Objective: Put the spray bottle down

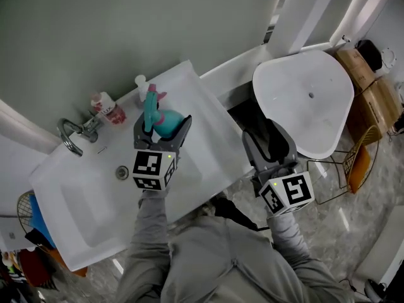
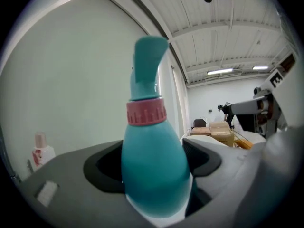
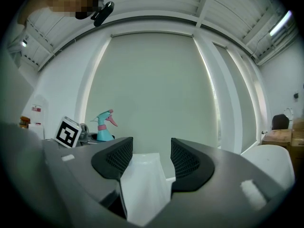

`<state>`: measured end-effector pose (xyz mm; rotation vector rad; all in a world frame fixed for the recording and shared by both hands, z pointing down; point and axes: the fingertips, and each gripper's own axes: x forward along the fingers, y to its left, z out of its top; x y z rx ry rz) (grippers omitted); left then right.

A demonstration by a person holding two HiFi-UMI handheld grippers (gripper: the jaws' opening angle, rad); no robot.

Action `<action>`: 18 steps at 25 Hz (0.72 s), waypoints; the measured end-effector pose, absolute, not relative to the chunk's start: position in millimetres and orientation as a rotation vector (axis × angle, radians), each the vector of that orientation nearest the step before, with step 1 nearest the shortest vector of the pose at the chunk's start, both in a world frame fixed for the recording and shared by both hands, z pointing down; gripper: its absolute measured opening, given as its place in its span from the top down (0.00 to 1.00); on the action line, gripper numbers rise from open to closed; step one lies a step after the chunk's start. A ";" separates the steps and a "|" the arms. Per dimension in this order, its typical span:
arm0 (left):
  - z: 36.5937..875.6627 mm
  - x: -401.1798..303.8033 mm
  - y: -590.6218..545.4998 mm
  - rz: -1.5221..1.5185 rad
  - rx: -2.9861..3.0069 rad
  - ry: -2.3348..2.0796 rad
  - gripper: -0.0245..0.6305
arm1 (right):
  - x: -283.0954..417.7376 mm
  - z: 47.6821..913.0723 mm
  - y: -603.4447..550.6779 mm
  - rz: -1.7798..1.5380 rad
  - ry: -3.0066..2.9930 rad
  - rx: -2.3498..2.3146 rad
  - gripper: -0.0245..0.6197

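Observation:
The teal spray bottle [image 1: 156, 113], with a pink collar and nozzle, stands upright between the jaws of my left gripper [image 1: 162, 125], over the white sink counter [image 1: 202, 115]. In the left gripper view the spray bottle [image 2: 152, 151] fills the gap and both pads press its sides, so the left gripper [image 2: 154, 167] is shut on it. The right gripper view shows the spray bottle [image 3: 103, 126] small at the far left. My right gripper [image 1: 269, 139] hangs off the counter's right end, and that right gripper [image 3: 151, 156] is open with nothing held.
A chrome faucet [image 1: 71, 135] and a red-labelled bottle [image 1: 109, 110] stand at the back left, with a small white bottle [image 1: 141, 83] behind the sprayer. The drain [image 1: 122, 172] lies in the basin. A white rounded fixture [image 1: 309, 100], cardboard boxes [image 1: 372, 96] and a wire chair [image 1: 356, 163] are on the right.

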<state>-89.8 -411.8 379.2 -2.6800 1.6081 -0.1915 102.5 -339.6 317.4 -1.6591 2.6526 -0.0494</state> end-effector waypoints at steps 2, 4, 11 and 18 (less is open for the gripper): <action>392.2 -89.9 -439.2 -0.204 -2.678 1.625 0.32 | 104.4 321.4 -351.9 -0.053 2.660 -1.658 0.57; 404.4 -89.7 -463.6 -0.220 -2.667 1.636 0.32 | 107.2 326.1 -364.5 -0.062 2.663 -1.658 0.57; 445.6 -91.2 -528.4 -0.294 -2.638 1.686 0.32 | 112.6 337.0 -408.0 -0.078 2.693 -1.634 0.57; 490.8 -91.5 -574.2 -0.329 -2.607 1.754 0.32 | 117.7 344.7 -447.5 -0.070 2.747 -1.592 0.57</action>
